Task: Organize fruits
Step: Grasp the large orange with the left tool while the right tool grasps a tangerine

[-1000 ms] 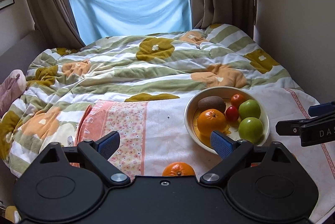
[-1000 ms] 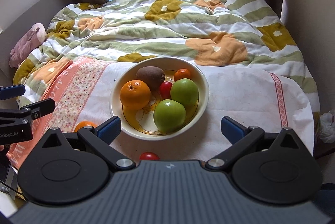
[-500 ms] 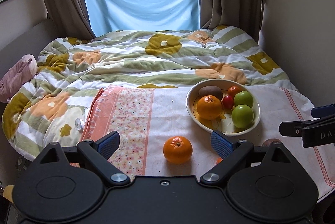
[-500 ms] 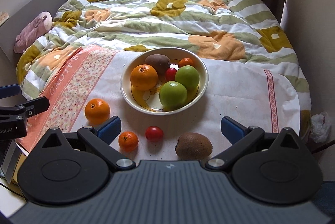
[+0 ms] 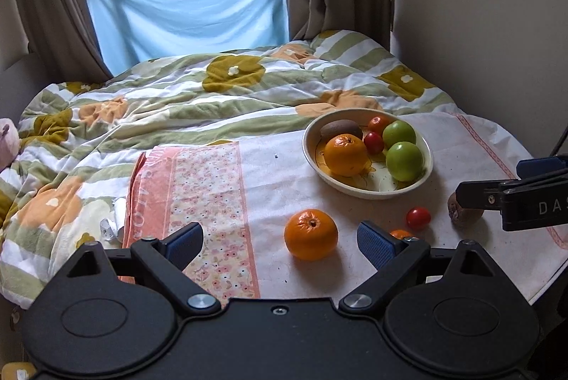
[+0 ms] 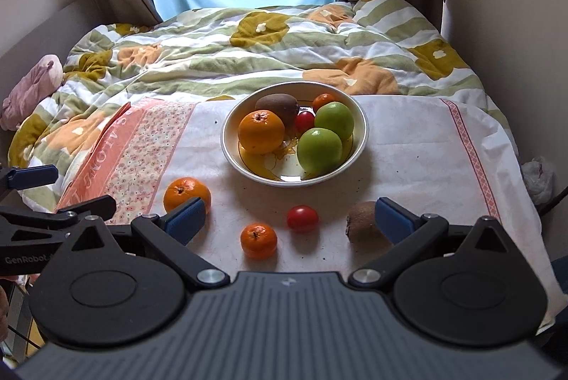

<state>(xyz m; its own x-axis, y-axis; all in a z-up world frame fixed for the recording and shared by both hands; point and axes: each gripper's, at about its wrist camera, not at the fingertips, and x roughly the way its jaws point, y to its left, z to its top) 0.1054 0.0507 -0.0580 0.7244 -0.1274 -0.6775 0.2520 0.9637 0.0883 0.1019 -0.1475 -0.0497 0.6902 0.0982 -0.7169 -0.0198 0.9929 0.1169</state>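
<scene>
A cream bowl (image 6: pixel 359 146) (image 5: pixel 422 181) on the white cloth holds an orange, a kiwi, two green apples, a small tomato and a small mandarin. On the cloth in front of it lie a large orange (image 6: pixel 186 192) (image 5: pixel 311 233), a small mandarin (image 6: pixel 258 240), a red tomato (image 6: pixel 302 218) (image 5: pixel 418 218) and a kiwi (image 6: pixel 362 221) (image 5: pixel 461 211). My left gripper (image 5: pixel 280 240) is open and empty, just before the large orange. My right gripper (image 6: pixel 289 216) is open and empty, above the loose fruits.
The cloth (image 6: pixel 408 149) lies over a table in front of a bed with a flowered quilt (image 6: pixel 248 43). A pink patterned strip (image 5: pixel 206 202) runs along the cloth's left side. A wall stands to the right. A pink soft toy (image 6: pixel 32 89) lies at the left.
Both grippers have pulled back and up from the bowl. The loose orange, mandarin, tomato and kiwi have come into view in front of the bowl.
</scene>
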